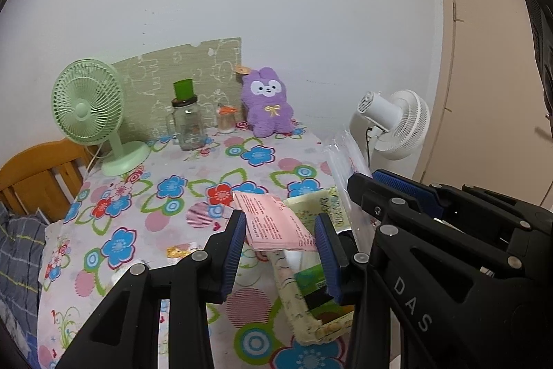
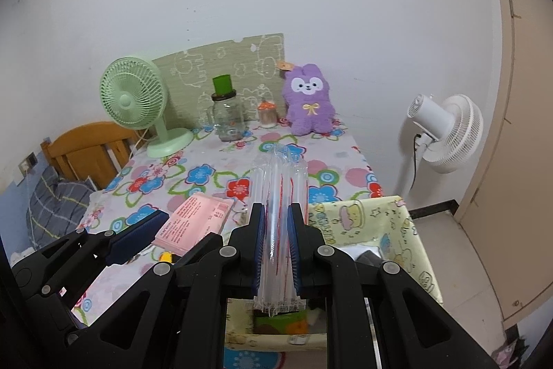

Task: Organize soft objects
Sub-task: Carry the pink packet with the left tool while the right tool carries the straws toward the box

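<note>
My left gripper (image 1: 279, 217) is shut on a flat pink packet (image 1: 266, 213) with printed text, holding it above the near table edge. Just below it stands a cream cartoon-print fabric basket (image 1: 300, 310) with a green item inside. My right gripper (image 2: 277, 208) is shut on a clear air-cushion plastic pack (image 2: 278, 175) with red stripes, held upright over the basket (image 2: 401, 223). In the right wrist view the pink packet (image 2: 197, 220) sticks out past a left finger (image 2: 138, 236). A purple plush bunny (image 1: 268, 102) sits against the wall at the table's far side.
On the flowered tablecloth (image 1: 172, 206) stand a green desk fan (image 1: 88, 106), a glass jar with a green lid (image 1: 186, 123) and a small jar (image 1: 226, 120). A white floor fan (image 2: 446, 130) stands to the right, a wooden headboard (image 2: 86, 144) and plaid pillow to the left.
</note>
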{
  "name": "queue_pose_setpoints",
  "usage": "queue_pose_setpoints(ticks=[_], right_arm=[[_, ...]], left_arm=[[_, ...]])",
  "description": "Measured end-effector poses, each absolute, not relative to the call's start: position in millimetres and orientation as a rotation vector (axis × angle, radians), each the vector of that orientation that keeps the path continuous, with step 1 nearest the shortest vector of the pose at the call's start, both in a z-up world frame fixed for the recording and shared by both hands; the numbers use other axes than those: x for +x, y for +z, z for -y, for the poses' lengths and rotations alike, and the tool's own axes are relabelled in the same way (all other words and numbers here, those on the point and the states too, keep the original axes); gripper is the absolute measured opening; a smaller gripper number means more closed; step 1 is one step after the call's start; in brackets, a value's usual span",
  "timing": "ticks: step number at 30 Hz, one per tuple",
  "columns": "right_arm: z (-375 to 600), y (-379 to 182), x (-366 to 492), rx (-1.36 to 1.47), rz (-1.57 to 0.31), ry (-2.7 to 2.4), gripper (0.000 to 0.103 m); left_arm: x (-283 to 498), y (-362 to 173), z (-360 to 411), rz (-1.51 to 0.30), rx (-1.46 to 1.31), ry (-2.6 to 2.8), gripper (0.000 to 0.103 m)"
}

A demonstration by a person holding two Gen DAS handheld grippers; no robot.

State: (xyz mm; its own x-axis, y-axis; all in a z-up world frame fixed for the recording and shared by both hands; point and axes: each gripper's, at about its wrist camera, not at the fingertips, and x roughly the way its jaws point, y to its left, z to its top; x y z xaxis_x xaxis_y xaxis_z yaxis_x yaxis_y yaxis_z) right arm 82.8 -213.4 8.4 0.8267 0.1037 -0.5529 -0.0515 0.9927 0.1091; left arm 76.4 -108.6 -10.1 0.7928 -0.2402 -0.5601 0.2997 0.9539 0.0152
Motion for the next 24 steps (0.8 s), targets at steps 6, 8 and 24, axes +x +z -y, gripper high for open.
queue_pose_setpoints(ticks=[6,8,24], right_arm=[[232,5,84,0.099,-0.595,0.053,0.016],[237,3,84,0.103,-0.597,0.045,0.016],[273,-25,95,0.153,-0.666,-0.021,0.016]], left_arm=[[80,-13,127,-0.592,0.113,-0.319,0.042],[81,-15,132,-0.594,0.116,-0.326,0.042],[93,-40,168,-0.670,0.130,-0.393,0.042]])
